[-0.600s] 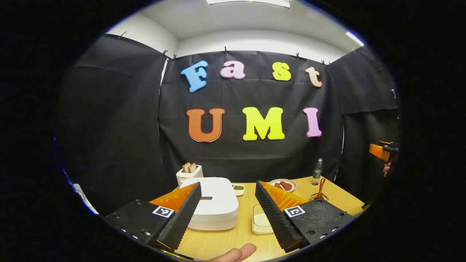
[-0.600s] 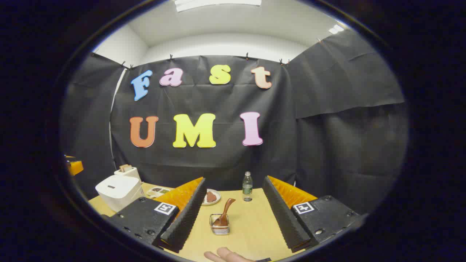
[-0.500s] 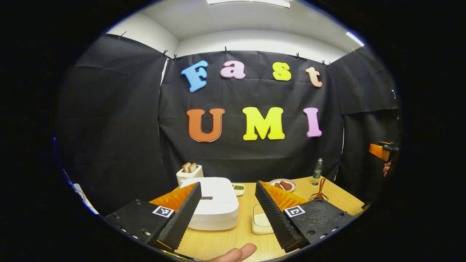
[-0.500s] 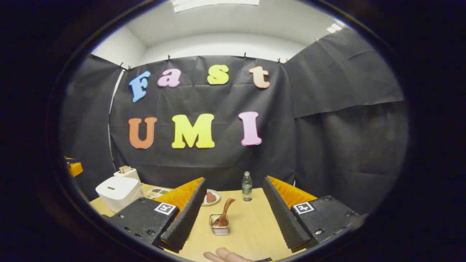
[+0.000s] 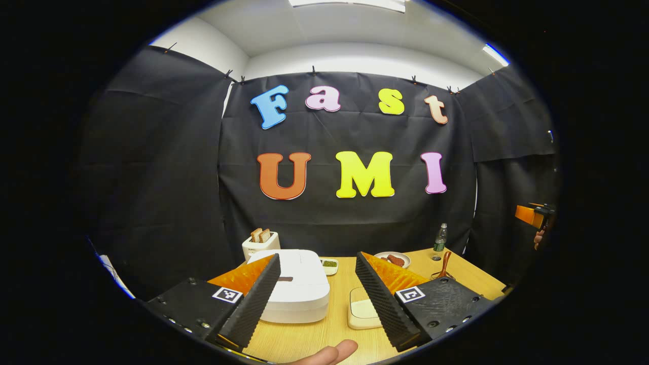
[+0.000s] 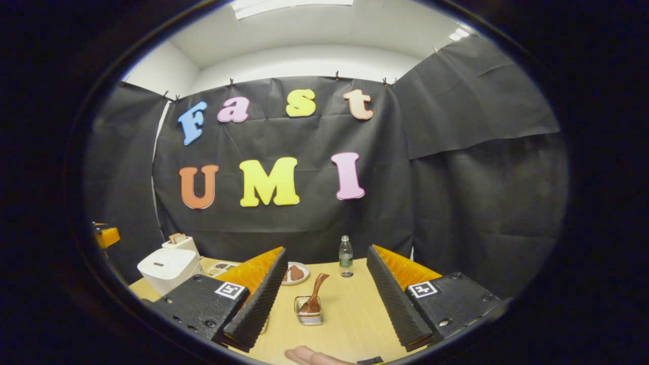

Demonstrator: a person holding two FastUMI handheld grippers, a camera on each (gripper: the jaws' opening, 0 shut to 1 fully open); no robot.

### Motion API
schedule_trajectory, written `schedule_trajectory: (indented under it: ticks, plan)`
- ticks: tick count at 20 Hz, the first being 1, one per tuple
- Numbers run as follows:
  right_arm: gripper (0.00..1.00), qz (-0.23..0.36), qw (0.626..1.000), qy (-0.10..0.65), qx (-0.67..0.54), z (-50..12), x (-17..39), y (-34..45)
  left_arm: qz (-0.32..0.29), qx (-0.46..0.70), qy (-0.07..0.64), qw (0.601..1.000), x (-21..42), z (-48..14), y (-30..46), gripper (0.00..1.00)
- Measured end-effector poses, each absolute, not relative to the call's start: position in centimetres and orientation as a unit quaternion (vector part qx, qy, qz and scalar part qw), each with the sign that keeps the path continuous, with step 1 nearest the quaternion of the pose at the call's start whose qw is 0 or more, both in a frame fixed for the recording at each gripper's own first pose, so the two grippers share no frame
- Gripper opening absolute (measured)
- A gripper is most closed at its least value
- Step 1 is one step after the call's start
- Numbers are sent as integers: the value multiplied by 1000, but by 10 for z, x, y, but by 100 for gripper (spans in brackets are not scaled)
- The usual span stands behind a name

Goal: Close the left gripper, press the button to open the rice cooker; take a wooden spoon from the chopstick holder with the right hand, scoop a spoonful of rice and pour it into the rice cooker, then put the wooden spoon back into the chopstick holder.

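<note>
Both tongs (image 5: 317,296) (image 6: 324,299) gape apart, left finger hiding pt of rice cooker (image 5: 299,284); spoon (image 6: 315,294) bowl unclear.

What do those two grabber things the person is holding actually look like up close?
Both look alike. The left gripper and the right gripper each have two long wedge-shaped fingers with black ribbed inner faces and orange outer sides. Each finger sits on a flat black block with screws and a small square black-and-white marker. A bare fingertip shows underneath.
</note>
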State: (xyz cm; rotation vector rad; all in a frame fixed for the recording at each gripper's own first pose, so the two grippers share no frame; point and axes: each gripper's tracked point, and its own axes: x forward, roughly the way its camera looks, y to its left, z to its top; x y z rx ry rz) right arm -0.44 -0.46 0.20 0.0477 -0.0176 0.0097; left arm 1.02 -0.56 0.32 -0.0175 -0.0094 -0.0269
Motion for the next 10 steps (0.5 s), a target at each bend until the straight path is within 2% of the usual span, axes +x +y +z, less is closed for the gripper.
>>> schedule_trajectory:
  ticks: [10]
  plan:
    - [100,-6,999,-45,20,9,10,-12,12,2,7,1000,58,-9,18,94]
